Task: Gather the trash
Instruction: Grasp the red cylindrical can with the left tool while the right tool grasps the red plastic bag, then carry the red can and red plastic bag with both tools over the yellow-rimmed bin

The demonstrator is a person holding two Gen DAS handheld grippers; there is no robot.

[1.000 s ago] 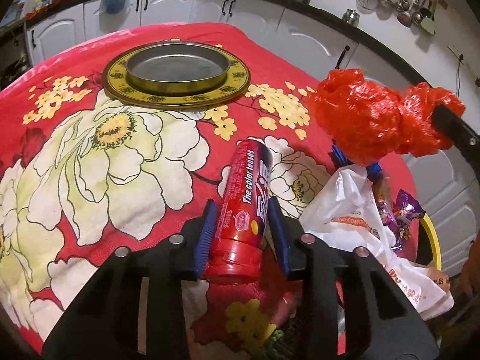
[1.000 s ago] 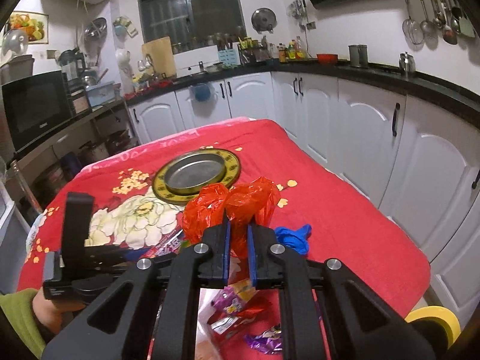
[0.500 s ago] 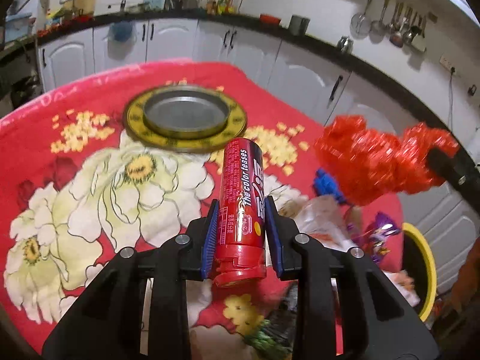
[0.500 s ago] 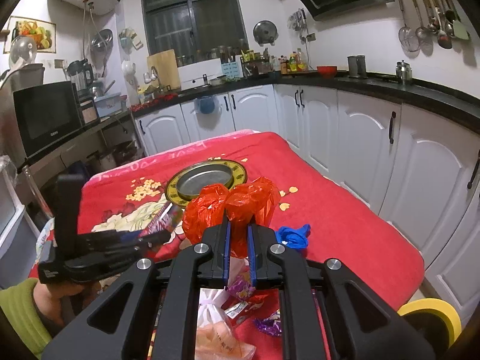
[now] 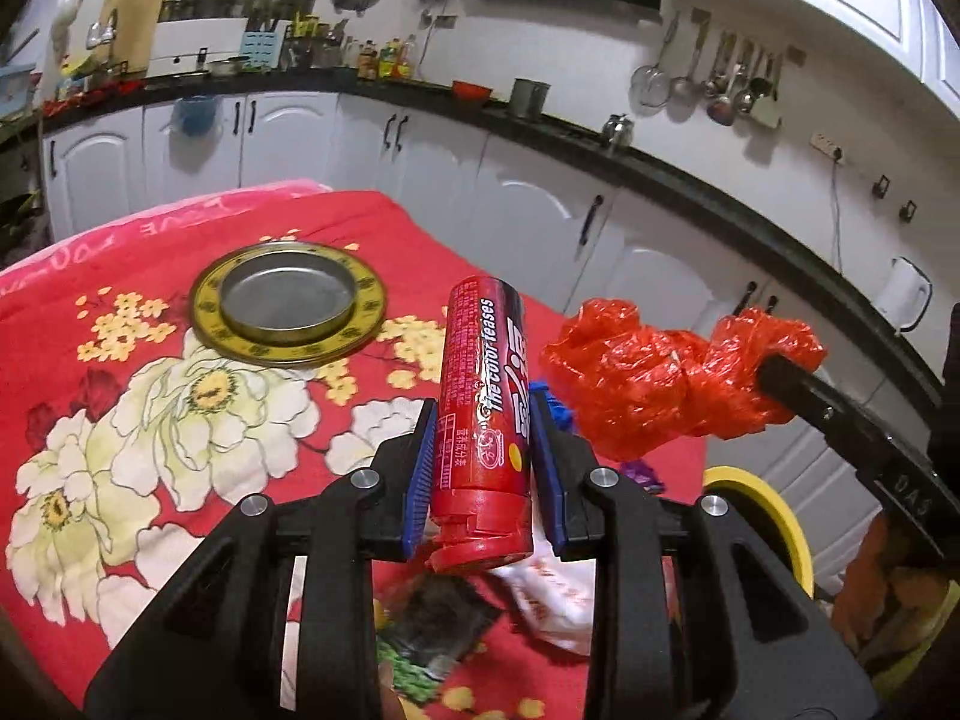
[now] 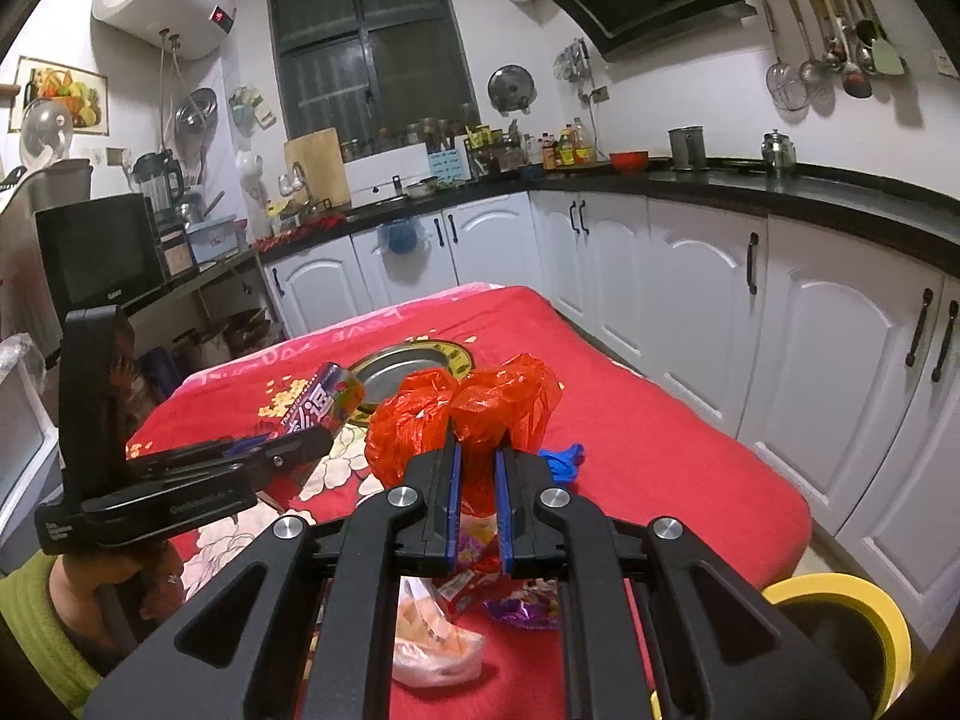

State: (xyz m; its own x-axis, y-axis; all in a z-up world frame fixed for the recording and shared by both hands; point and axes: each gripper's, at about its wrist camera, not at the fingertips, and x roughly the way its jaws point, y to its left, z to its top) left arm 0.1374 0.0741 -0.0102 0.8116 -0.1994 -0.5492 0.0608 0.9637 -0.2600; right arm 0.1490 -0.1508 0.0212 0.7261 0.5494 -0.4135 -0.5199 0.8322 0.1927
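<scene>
On the left of the table, a red floral cloth [image 5: 150, 276] carries upside-down pink lettering, of which only "LOVE" can be made out, behind a round tin lid [image 5: 288, 312]. Mid-frame, the left gripper [image 5: 480, 456] pinches a red tube [image 5: 486, 408] printed "The color teases" between its blue pads, raised off the cloth and tilted up. Right of it, the right gripper [image 6: 477, 480] is clamped on a crumpled red bag [image 6: 468, 414] held in the air, above wrappers [image 6: 522, 603] and a white bag [image 6: 435, 648] near the yellow bin [image 6: 852, 618].
</scene>
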